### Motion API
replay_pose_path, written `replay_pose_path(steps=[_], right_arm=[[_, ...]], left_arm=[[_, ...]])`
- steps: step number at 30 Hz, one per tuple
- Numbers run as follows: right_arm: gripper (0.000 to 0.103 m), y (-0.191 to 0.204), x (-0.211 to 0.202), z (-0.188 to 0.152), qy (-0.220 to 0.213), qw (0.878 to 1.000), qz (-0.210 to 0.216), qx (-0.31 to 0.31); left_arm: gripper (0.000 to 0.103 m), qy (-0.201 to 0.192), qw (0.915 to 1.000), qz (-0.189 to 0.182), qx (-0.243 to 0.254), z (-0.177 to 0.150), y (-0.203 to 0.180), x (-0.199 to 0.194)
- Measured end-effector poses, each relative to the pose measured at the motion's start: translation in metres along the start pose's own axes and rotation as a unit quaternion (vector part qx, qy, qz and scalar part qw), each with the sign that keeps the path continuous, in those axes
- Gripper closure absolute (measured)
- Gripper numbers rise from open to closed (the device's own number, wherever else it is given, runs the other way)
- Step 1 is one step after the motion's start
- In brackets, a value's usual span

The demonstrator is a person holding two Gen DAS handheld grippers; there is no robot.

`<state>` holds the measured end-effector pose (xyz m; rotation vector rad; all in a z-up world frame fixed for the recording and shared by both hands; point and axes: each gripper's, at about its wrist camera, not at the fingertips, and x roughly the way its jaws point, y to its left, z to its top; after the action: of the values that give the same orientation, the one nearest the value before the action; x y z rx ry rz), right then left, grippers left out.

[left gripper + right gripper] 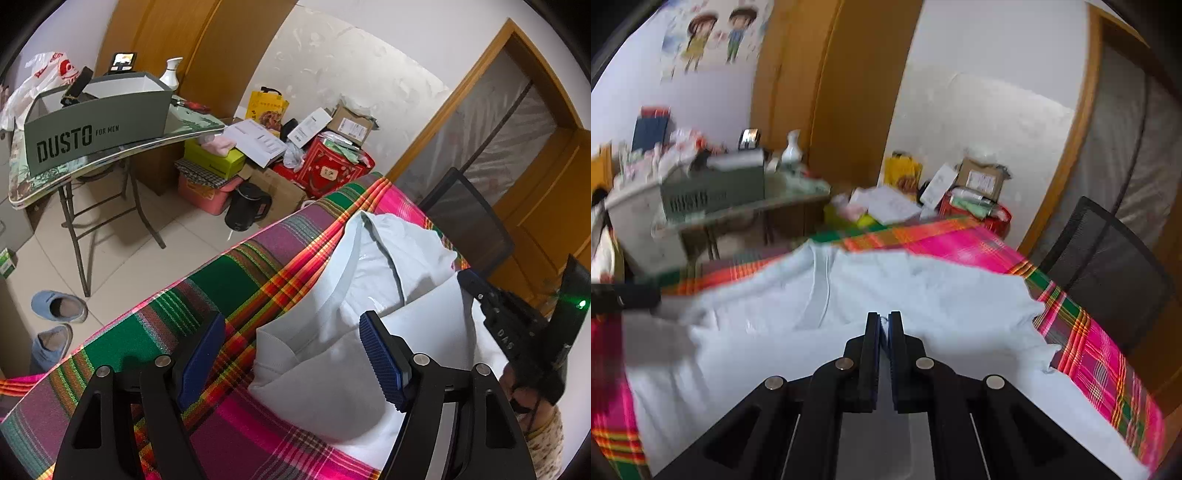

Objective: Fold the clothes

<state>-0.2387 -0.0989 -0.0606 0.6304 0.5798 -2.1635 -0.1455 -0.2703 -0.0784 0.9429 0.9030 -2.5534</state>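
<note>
Pinching now: the right claw [884, 325] is clenched on a small fold of the white shirt [849, 295], a sliver of cloth showing between the closed pads in the right wrist view.
Left claw [291, 354]: released, jaws wide, hovering over the shirt's near edge with nothing between the pads; one blue pad [380, 362] is above white cloth, the other above the plaid.
Shirt: spread on the plaid cover [1089, 332] of what looks like a bed, collar toward twelve o'clock, a sleeve bunched at about two o'clock in the left wrist view.
Step, judged: lifting a pinch of fabric to carry it across for a fold.
Doing it well: keep the pinch low and draw the cloth over evenly so the layer beneath does not drag; the left claw could pin the near edge (it is already placed for that). Check that only the intended layer is caught, since the pinch sits mid-panel, not at a hem.
Risk: the fold could go crooked if the sleeve bunch stays under.
Green box [96, 122]: open-topped, on the folding counter [110, 155] at ten o'clock, holding a dark item I cannot identify.
Far cartons [351, 122]: stacked on the floor by the wall at twelve o'clock, topped with papers and packets; contents hidden.
</note>
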Motion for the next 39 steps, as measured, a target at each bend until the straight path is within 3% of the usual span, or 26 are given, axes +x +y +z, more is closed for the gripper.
replay_pose_path(steps=[4,8,10,12,16,20,23,28,31,33,35,37,39], right_arm=[[0.098,0.004,0.005,-0.001,0.011,1.0,-0.019,-0.018],[0.098,0.003,0.032,-0.011,0.079,0.997,-0.016,-0.016],[0.098,0.005,0.035,-0.013,0.092,0.996,-0.004,-0.014],[0.097,0.004,0.028,-0.01,0.081,0.997,-0.014,-0.005],[0.082,-0.003,0.004,0.0,0.056,0.998,-0.016,0.02],[0.082,-0.016,-0.04,0.009,0.034,0.998,-0.026,0.05],[0.082,-0.029,-0.078,0.005,0.027,0.996,-0.036,0.072],[0.082,-0.029,-0.109,-0.037,0.071,0.993,0.006,0.096],[0.082,-0.016,-0.1,-0.061,0.1,0.991,-0.001,0.093],[0.082,-0.014,-0.092,-0.072,0.102,0.988,0.011,0.119],[0.082,-0.012,-0.083,-0.076,0.11,0.986,0.016,0.126],[0.082,-0.01,-0.073,-0.08,0.128,0.984,0.008,0.127],[0.082,-0.01,-0.067,-0.085,0.145,0.981,-0.012,0.125]], left_arm=[[0.027,0.0,0.9999,0.01,0.01,-0.001,-0.003,0.0],[0.027,0.0,0.9996,0.022,0.019,-0.001,-0.005,0.001],[0.027,0.0,0.9996,0.022,0.019,-0.001,-0.005,0.001],[0.027,-0.001,0.9996,0.021,0.017,0.0,-0.004,0.001],[0.027,-0.013,0.9998,0.014,0.007,0.001,-0.001,-0.004],[0.027,-0.043,0.9991,-0.007,0.005,0.003,-0.002,-0.023],[0.026,-0.053,0.997,-0.037,0.041,0.0,-0.017,-0.04],[0.026,0.007,0.9867,-0.101,0.127,-0.016,-0.055,-0.036],[0.026,0.037,0.9781,-0.092,0.183,-0.028,-0.08,-0.024],[0.026,0.053,0.9746,-0.1,0.193,-0.033,-0.086,-0.016],[0.026,0.079,0.9745,-0.077,0.196,-0.035,-0.087,-0.004],[0.027,0.081,0.9751,-0.026,0.205,-0.036,-0.085,0.007],[0.027,0.082,0.978,-0.025,0.19,-0.032,-0.079,0.009]])
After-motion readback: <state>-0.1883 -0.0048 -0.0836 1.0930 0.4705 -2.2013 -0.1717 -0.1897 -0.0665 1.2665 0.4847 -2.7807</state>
